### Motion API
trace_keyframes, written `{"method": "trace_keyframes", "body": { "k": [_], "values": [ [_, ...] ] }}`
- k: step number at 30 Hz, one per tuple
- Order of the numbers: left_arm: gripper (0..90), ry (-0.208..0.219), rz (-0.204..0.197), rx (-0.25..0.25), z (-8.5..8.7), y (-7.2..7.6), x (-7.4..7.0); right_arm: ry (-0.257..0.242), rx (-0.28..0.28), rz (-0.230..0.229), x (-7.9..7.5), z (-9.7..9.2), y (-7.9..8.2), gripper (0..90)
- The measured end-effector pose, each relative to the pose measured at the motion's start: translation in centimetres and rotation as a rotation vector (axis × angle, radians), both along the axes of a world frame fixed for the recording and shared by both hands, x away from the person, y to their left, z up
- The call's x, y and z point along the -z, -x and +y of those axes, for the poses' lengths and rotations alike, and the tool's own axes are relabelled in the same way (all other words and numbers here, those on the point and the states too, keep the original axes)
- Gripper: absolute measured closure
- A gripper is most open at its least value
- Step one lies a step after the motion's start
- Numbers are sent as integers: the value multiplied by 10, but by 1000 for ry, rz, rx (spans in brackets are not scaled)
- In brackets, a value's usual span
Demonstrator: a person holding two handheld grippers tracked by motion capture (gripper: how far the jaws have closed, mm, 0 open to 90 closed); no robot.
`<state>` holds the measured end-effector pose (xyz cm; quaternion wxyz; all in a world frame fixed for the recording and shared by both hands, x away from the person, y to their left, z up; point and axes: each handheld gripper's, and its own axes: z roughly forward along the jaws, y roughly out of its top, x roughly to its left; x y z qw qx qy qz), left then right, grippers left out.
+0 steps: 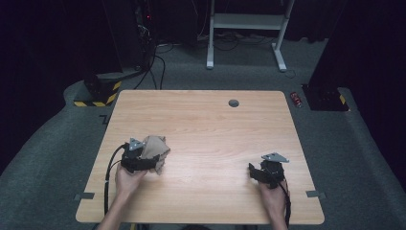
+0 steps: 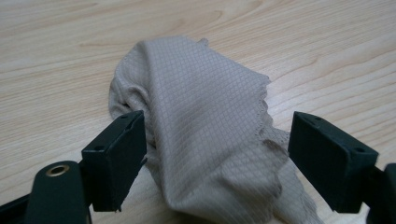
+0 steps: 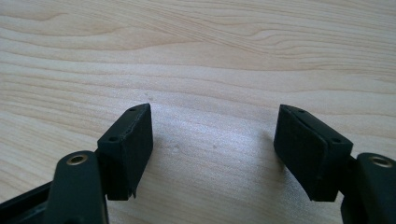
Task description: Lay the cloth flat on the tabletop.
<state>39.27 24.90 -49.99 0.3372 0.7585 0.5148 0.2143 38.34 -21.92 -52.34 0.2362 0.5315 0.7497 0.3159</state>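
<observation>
Left gripper [image 2: 217, 154]: jaws spread wide, one on each side of the cloth, nothing clamped; the left one touches the fabric
Right gripper [image 3: 212, 149]: jaws spread wide over bare wood, nothing held
Cloth [image 2: 205, 130]: beige, grid-woven, bunched into a heap; located toward the left edge of the table [image 1: 210, 129], nearer the front edge than the far one
Hands: the left hand [image 1: 127, 179] and right hand [image 1: 273, 194] are seen entering from the front edge, well apart
</observation>
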Motion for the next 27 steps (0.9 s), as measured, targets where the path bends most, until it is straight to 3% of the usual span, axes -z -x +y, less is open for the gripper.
{"method": "trace_keyframes", "body": {
  "k": [12, 18, 27],
  "values": [
    [324, -14, 43, -16, -3, -11, 15, -4, -1, 2, 0, 1, 0, 281],
    [452, -51, 43, -25, -2, -12, 16, -4, -1, 2, 0, 1, 0, 281],
    [702, -63, 24, -16, 1, -11, 15, -4, -1, 2, 0, 1, 0, 281]
  ]
}}
